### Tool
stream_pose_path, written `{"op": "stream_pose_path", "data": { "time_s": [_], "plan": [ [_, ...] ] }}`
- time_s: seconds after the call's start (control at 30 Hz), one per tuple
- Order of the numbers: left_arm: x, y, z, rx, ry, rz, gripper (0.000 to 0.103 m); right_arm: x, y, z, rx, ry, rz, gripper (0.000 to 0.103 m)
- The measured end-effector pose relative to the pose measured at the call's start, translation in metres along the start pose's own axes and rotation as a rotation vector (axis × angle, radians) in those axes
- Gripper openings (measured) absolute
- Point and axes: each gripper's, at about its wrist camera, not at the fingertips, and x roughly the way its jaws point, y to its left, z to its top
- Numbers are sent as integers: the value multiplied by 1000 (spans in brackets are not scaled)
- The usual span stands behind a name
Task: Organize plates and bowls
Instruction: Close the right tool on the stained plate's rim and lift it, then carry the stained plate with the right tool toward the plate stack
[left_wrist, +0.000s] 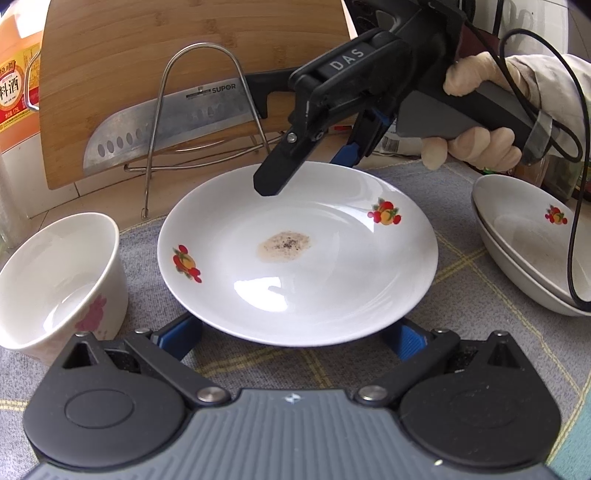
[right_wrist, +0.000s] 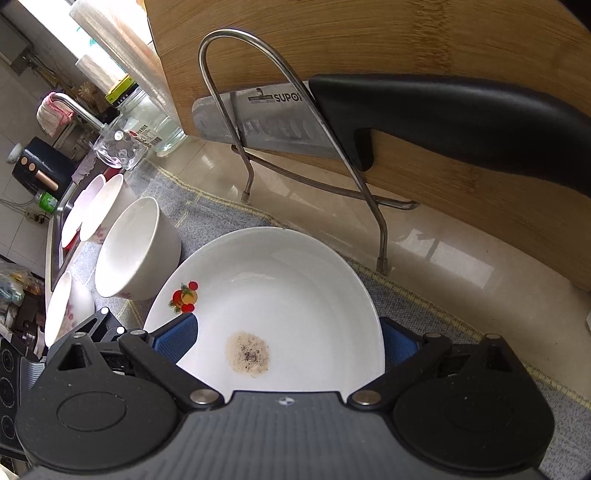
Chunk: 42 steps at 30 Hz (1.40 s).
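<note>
Blue pads on both grippers sit wide apart, so neither one is clamping anything as far as I can tell. The left gripper (left_wrist: 291, 334) has its open jaws at the near rim of the plate (left_wrist: 332, 295), one pad poking out on each side of the rim, seemingly just under it. Whether they actually touch the porcelain I can't say. The right gripper (right_wrist: 288, 341) is spread too. From its own camera the plate (right_wrist: 295, 280) fills the gap between the pads, and in the left view it (left_wrist: 310, 170) comes in over the plate's far rim with one black finger hanging above the white surface, not pinching.

So the plate is flat on the grey cloth (left_wrist: 461, 258), with fruit decals and a brownish speckled stain (left_wrist: 284, 246) in the middle.

Working outward from the plate: a white cup-like bowl (left_wrist: 55, 280) stands just to its left, and the right camera shows more white bowls (right_wrist: 107, 210) lined up past that one toward the sink. Right of the plate there's a stack (left_wrist: 528, 251) that looks like two matching dishes nested. Behind the plate, a wire rack (left_wrist: 199, 122) holds a knife (left_wrist: 166, 125) against a bamboo cutting board (left_wrist: 147, 55).

My read on progress: partway. That nested pair looks like stacking done, while this plate and the bowls are yet to be sorted. The plate probably joins the stack next, but that's a guess.
</note>
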Motion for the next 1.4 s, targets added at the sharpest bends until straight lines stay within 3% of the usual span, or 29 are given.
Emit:
{"op": "stream_pose_path", "data": {
  "time_s": [0.17,0.33,1.4],
  "plan": [
    [-4,-2,-1,10,-5,-1,103,2,-2,5,28,18,46,102],
    [-8,-7,-1,52,-18,9,103,3,0,6,17,29,43,102],
    [-17,-11,-1,45,-8,0,103,6,6,8,-1,16,13,103]
  ]
}}
